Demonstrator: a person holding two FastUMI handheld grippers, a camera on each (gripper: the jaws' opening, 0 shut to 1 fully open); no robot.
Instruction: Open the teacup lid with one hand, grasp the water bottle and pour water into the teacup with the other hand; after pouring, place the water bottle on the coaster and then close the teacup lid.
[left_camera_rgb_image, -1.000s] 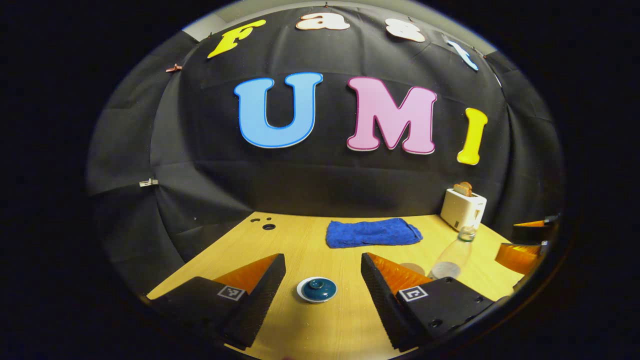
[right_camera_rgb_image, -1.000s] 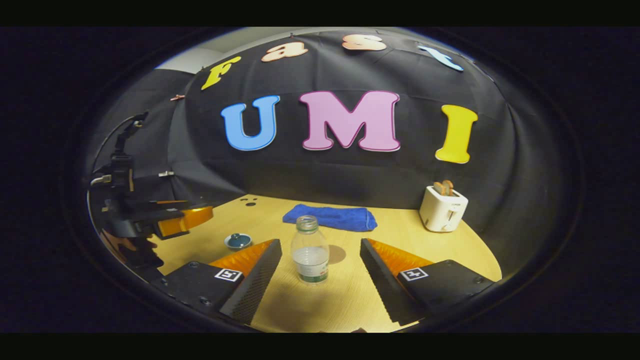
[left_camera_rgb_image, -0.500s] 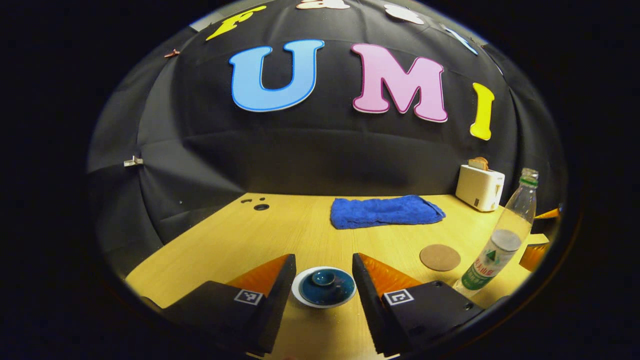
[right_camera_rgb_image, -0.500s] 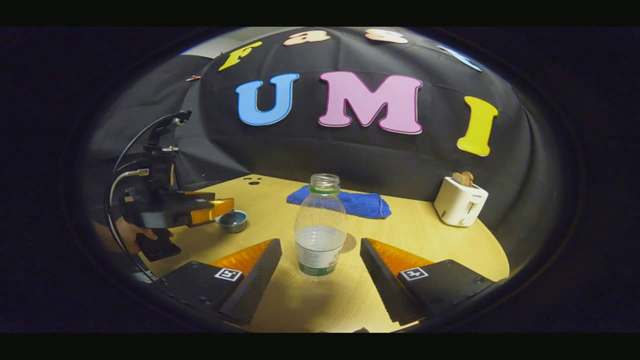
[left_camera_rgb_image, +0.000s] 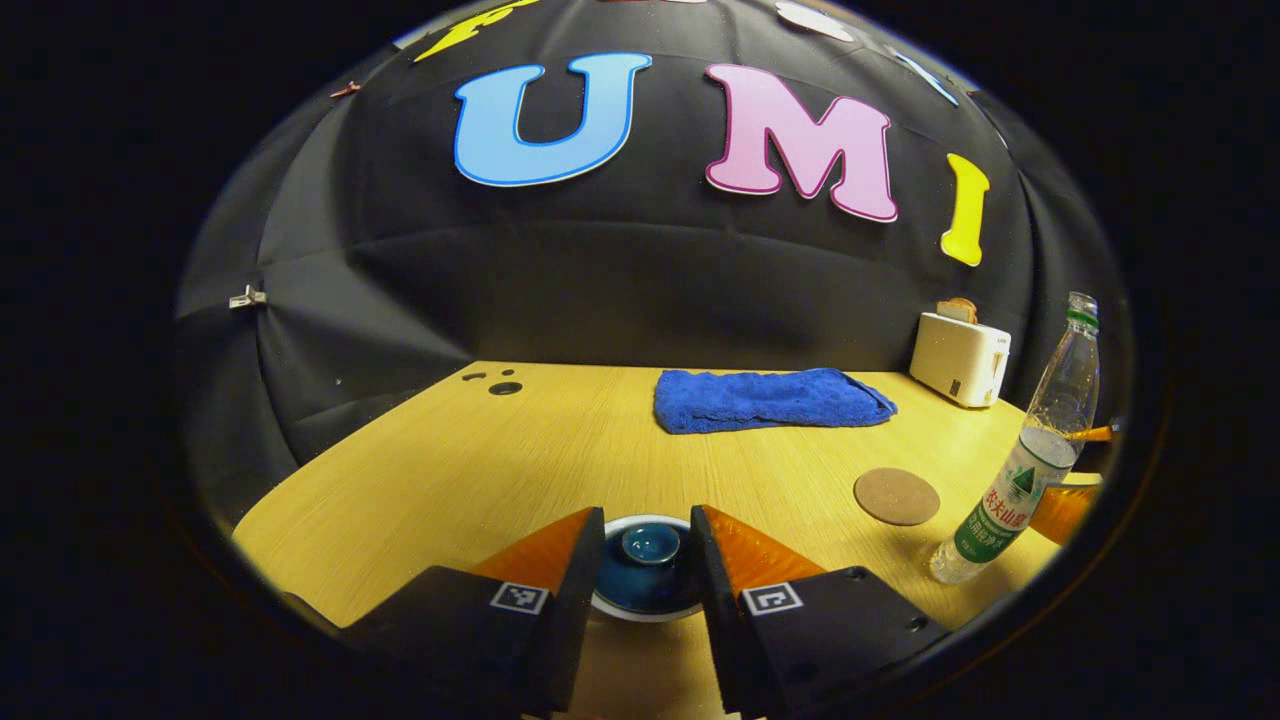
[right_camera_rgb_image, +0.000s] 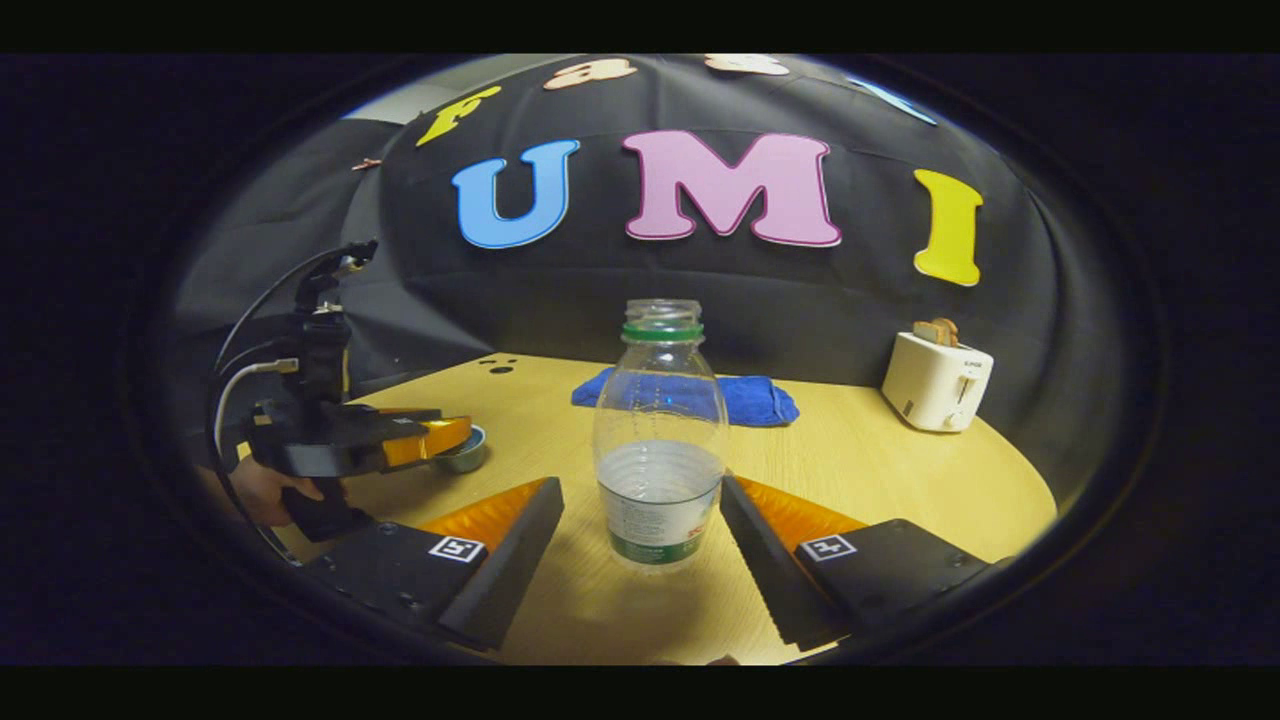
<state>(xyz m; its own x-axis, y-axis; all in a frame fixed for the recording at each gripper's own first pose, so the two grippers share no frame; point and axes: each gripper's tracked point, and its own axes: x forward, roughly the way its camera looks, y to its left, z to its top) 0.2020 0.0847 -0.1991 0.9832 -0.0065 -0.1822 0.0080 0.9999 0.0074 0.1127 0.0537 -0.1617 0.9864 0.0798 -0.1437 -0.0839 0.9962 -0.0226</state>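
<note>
**Left tool brackets the teacup lid; right tool open around the water bottle**

In the left gripper view, the left tool (left_camera_rgb_image: 646, 560) is low over the wooden worktop (left_camera_rgb_image: 480, 470), its two fingers close on either side of the dark blue teacup lid (left_camera_rgb_image: 646, 568); whether they press on it cannot be told. The lid sits on the teacup (right_camera_rgb_image: 462, 452), which stands near the front of the worktop. A round cork coaster (left_camera_rgb_image: 896, 496) lies bare to the right, with the water bottle (left_camera_rgb_image: 1020, 470) just beyond it.

In the right gripper view, the right tool (right_camera_rgb_image: 640, 535) is spread wide, the uncapped, partly filled bottle upright between its fingers, with a clear gap on the left side. Behind lie a folded blue towel (right_camera_rgb_image: 745, 398) and a white toaster (right_camera_rgb_image: 935, 380).
</note>
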